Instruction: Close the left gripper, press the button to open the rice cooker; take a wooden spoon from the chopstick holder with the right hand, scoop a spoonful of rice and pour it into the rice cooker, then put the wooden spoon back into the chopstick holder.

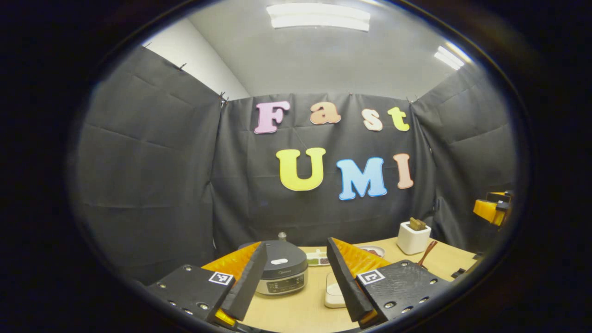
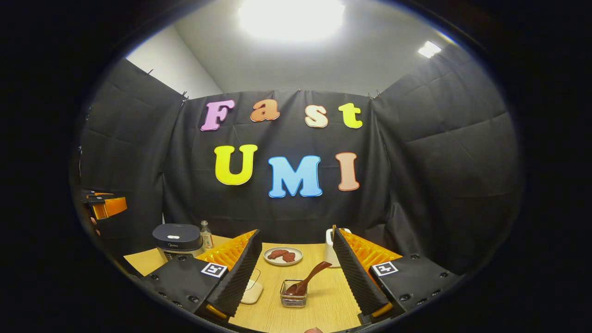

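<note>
The dark-lidded rice cooker (image 1: 280, 273) stands shut on the wooden table, straight ahead between the fingers of my open left gripper (image 1: 297, 243), which hangs above the table short of it. The cooker (image 2: 177, 239) also sits far left in the right gripper view. A wooden spoon (image 2: 307, 279) leans with its bowl in a small wire holder (image 2: 293, 296), just ahead of my open right gripper (image 2: 296, 231); nothing is between the fingers. In the left gripper view the spoon handle (image 1: 428, 253) pokes up at right. A shallow white dish (image 1: 334, 291) lies near the cooker; its contents are unclear.
A white square pot (image 1: 413, 238) holding brown items stands at back right. A plate (image 2: 283, 255) with reddish food, a small bottle (image 2: 206, 235) and a little side-dish tray (image 1: 318, 259) sit toward the back. Black cloth walls close in the table.
</note>
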Demonstrator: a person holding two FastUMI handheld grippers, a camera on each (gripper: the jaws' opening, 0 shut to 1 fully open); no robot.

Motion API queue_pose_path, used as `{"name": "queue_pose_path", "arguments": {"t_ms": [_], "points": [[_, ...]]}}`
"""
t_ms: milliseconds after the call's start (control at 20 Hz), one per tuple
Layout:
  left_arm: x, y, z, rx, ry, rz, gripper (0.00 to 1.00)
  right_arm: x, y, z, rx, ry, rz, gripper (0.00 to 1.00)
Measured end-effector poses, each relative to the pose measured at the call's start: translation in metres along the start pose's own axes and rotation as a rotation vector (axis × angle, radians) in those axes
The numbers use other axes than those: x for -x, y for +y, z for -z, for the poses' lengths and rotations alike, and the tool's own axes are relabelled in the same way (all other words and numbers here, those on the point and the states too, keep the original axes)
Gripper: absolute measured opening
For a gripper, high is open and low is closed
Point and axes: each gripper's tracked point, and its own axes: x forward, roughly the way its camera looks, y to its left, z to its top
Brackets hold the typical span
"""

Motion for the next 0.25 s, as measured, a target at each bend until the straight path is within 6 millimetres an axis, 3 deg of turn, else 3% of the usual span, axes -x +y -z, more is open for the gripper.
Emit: {"name": "queue_pose_path", "arguments": {"t_ms": [250], "points": [[-0.001,0.0019,-0.0016,-0.007,-0.002,-0.012,0.82,0.0061,-0.0031,-0.0017,-0.002,-0.004,-0.003,0.98]]}}
